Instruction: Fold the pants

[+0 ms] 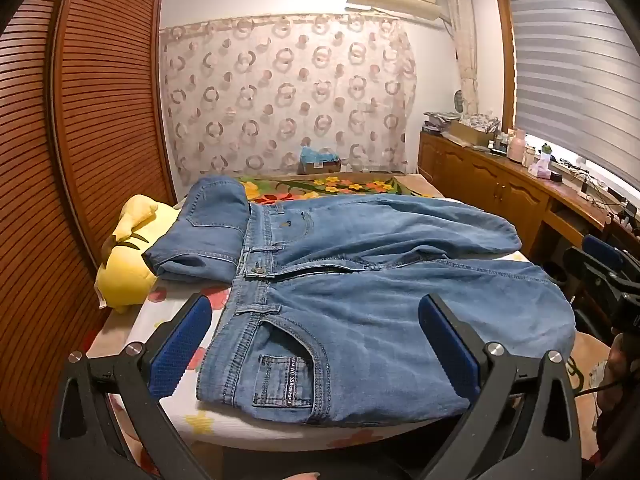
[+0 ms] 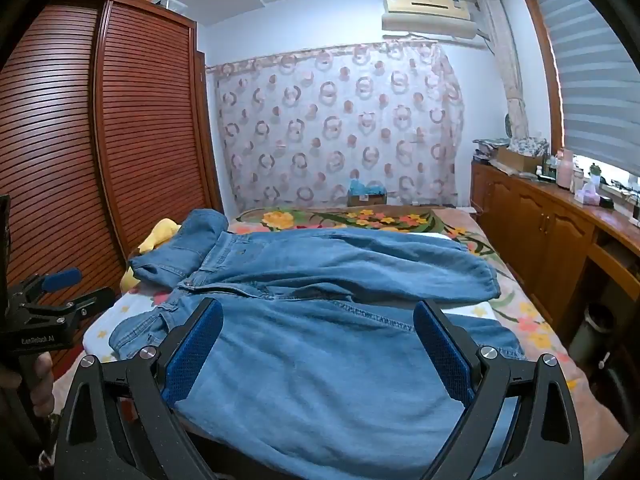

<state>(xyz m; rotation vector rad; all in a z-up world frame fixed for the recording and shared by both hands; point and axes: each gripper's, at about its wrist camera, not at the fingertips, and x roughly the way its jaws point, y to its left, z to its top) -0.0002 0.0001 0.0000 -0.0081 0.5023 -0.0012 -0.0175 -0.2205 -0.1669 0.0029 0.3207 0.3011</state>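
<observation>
Your left tongs and right tongs, both wide and empty, frame the jeans spread flat on the bed, lower centre, ready for gripping.

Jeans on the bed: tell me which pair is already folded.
The small pair at the far left beside the yellow plush toy is folded into a compact bundle; the large pair lies spread flat, legs extended.
</observation>
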